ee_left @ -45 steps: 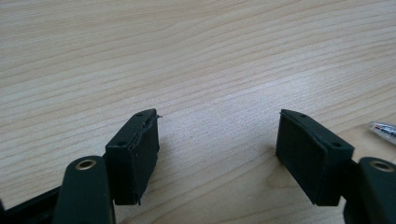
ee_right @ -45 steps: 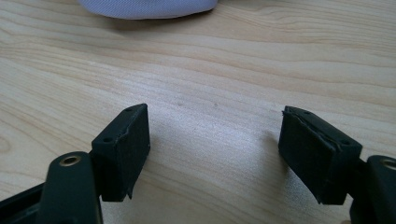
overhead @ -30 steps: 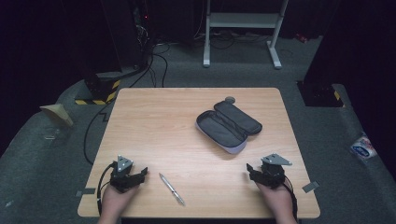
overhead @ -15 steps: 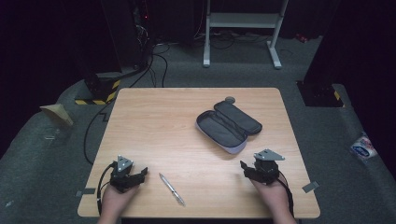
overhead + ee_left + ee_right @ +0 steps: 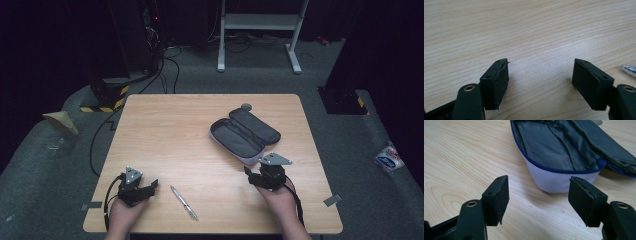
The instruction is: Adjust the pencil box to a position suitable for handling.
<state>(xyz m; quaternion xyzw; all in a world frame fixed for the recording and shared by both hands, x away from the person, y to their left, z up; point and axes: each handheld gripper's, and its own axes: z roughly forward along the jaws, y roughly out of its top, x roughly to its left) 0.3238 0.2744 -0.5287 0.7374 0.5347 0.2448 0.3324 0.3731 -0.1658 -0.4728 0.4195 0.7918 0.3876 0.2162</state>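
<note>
I see my left claw (image 5: 150, 186) resting low at the near left of the tabletop (image 5: 165, 130), jaws spread over bare wood. A pen (image 5: 184, 202) lies just to its right. My right claw (image 5: 248, 175) is also spread wide, just short of the open pencil case (image 5: 244, 134), whose grey lining looks empty, I think.

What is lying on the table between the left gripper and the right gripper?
In the high view, a pen lies on the bare table between the left gripper and the right gripper, nearer the left.
</note>
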